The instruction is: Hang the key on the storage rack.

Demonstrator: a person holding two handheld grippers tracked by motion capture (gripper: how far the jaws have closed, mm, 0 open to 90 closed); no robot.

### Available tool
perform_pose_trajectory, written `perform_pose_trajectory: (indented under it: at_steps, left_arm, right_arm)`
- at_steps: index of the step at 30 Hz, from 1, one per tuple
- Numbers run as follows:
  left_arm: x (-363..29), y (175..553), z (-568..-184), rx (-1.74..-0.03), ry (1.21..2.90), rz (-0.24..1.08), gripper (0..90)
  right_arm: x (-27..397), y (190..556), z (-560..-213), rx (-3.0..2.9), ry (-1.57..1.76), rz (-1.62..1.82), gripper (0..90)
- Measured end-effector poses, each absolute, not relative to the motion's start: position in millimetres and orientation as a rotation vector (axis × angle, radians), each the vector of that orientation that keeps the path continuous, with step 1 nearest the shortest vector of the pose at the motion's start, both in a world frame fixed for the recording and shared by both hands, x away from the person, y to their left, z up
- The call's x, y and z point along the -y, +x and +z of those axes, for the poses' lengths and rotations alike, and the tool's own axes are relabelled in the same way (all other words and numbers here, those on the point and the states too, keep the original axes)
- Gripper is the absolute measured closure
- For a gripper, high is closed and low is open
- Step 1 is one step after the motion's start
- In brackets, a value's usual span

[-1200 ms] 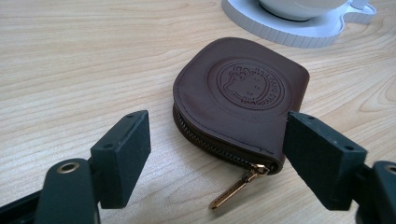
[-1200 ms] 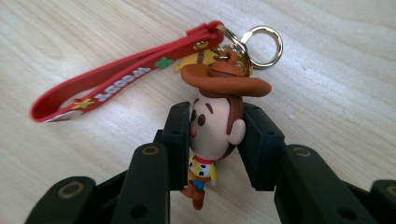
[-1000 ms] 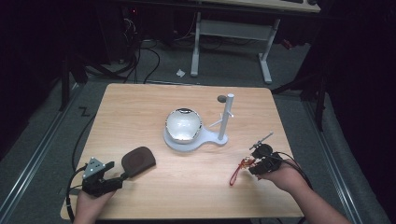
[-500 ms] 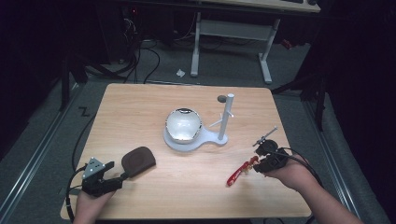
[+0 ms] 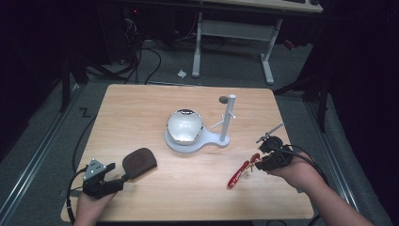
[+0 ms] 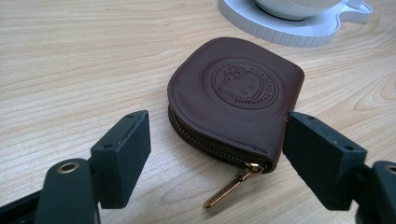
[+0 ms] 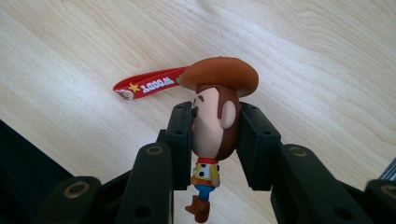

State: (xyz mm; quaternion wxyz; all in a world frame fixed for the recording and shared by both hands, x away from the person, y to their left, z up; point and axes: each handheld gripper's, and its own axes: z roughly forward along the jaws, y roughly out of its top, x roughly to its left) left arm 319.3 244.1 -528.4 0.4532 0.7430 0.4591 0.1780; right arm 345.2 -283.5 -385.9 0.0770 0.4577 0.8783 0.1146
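Observation:
A brown leather zip pouch (image 5: 139, 162) (image 6: 233, 95) lies flat near the table's front left, its brass zip pull towards me. My left gripper (image 5: 116, 181) (image 6: 217, 161) is open, its two jaws either side of the pouch's near edge without touching it. My right gripper (image 5: 258, 160) (image 7: 215, 140) is shut on the head of a small cowboy figure keychain (image 7: 214, 126), held just above the table at the front right. Its red strap (image 5: 238, 173) (image 7: 145, 85) trails down to the wood.
A white stand (image 5: 221, 139) with an upright post (image 5: 228, 117) and a shiny round bowl (image 5: 184, 126) sits mid-table. A small dark disc (image 5: 223, 99) lies behind it. The table's right edge (image 5: 295, 155) is close to my right hand.
My right gripper has lifted and shifted slightly right and back with the keychain, its red strap dragging along. The left gripper and pouch have stayed put.

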Motion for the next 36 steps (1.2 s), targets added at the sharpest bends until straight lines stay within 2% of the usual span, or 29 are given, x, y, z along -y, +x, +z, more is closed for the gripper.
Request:
perform_pose_trajectory:
  at_steps: [23,36]
  left_arm:
    - [-244,320,-529,-1.137,1.836,0.441,23.8]
    - [-246,319,-529,-1.141,1.829,0.442,23.7]
  right_arm:
    - [279,348,-330,-2.627,1.328,0.369,68.2]
    - [270,356,-310,-2.635,1.29,0.337,68.3]
